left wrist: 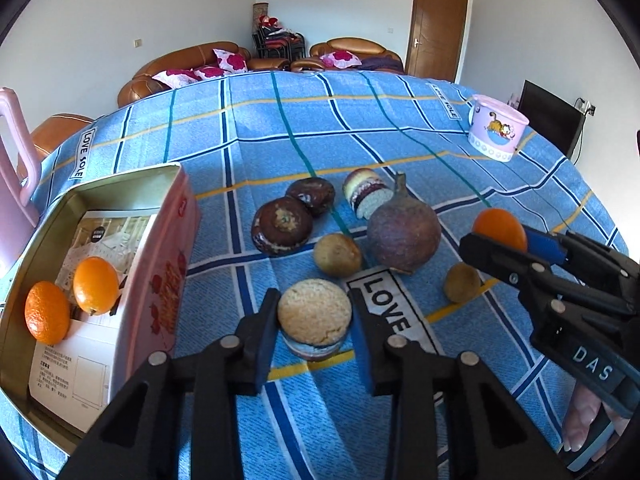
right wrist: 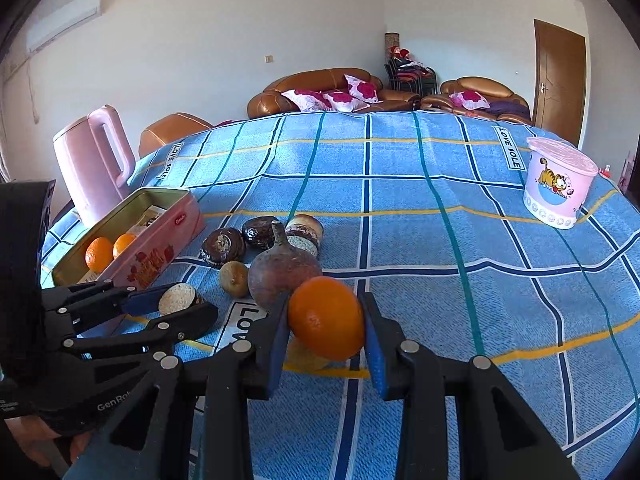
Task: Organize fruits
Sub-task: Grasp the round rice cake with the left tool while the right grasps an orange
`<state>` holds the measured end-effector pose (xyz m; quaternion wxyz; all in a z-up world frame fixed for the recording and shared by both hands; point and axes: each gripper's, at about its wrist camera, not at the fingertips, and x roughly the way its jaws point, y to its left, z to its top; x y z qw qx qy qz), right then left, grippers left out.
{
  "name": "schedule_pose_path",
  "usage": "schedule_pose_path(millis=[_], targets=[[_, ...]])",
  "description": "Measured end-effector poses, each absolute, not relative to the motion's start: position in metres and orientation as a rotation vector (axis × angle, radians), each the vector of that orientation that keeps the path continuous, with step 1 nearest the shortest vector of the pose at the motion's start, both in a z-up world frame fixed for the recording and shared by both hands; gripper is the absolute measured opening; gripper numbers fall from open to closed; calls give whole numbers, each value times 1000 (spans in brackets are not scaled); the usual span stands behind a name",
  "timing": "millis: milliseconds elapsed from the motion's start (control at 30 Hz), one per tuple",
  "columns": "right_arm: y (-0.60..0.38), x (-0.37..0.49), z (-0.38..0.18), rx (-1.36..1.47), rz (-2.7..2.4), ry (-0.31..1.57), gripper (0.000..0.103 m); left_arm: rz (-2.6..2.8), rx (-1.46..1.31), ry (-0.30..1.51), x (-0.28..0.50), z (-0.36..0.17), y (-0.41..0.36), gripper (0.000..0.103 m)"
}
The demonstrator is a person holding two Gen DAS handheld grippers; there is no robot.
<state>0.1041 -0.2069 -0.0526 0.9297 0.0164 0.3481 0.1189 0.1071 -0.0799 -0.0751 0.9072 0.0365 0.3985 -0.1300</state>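
Note:
My left gripper (left wrist: 315,322) is shut on a tan round sandwich biscuit (left wrist: 315,314) just above the blue checked cloth; it also shows in the right wrist view (right wrist: 178,299). My right gripper (right wrist: 326,320) is shut on an orange (right wrist: 326,318), seen too in the left wrist view (left wrist: 500,229). A pink tin box (left wrist: 160,264) at the left holds two oranges (left wrist: 95,285) (left wrist: 47,312). A purple round fruit (left wrist: 403,232) and two small brown fruits (left wrist: 337,255) (left wrist: 462,282) lie in the middle.
Two chocolate donuts (left wrist: 282,226) (left wrist: 311,195) and a layered cake roll (left wrist: 366,193) lie behind the fruits. A pink kettle (right wrist: 94,162) stands far left. A pink cartoon tub (right wrist: 558,182) stands far right. Sofas stand beyond the table.

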Motion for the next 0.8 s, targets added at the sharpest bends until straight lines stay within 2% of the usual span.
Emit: schedule_pose_path(millis=[800], targets=[[-199, 97, -32, 42, 287, 550, 36, -238, 20, 678, 92, -57, -64, 36]])
